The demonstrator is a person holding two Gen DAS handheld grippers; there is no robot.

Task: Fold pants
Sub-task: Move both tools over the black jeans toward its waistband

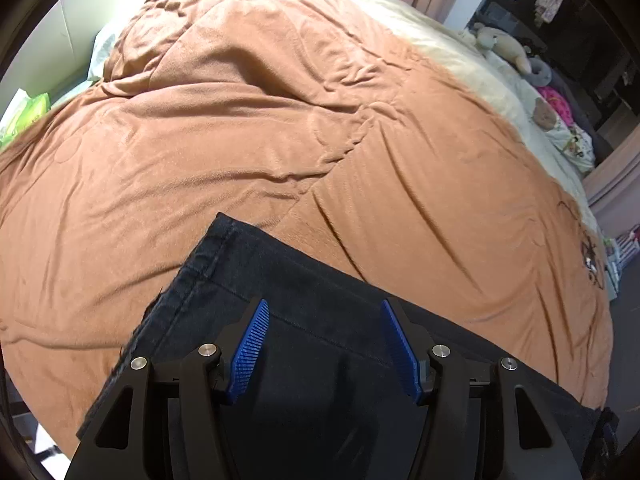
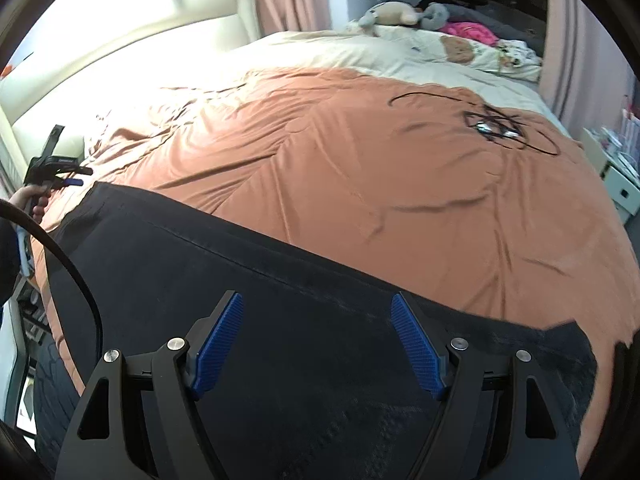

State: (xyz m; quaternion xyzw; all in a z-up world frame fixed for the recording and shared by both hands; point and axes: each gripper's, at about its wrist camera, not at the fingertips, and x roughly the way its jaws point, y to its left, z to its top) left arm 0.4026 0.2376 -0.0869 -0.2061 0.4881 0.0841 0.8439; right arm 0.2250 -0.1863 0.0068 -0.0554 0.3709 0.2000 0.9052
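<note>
Dark pants (image 1: 280,272) lie flat on the orange-brown blanket (image 1: 280,140), a hemmed leg end pointing up and left in the left wrist view. My left gripper (image 1: 324,306) hangs over that leg end, its blue pads apart with only flat cloth showing under the gap. In the right wrist view the pants (image 2: 200,264) stretch across the lower frame, and my right gripper (image 2: 317,298) stands open above them near their far edge. The left gripper (image 2: 76,176) also shows at the far left, held by a hand (image 2: 24,200) near the pants' far corner.
The blanket (image 2: 380,184) covers most of the bed, with a cream sheet (image 2: 360,52) beyond it. Plush toys (image 2: 392,14) and a pink cloth (image 2: 468,32) lie at the far end. A green packet (image 1: 28,112) sits at the left edge. A black cable (image 2: 80,280) curves across the lower left.
</note>
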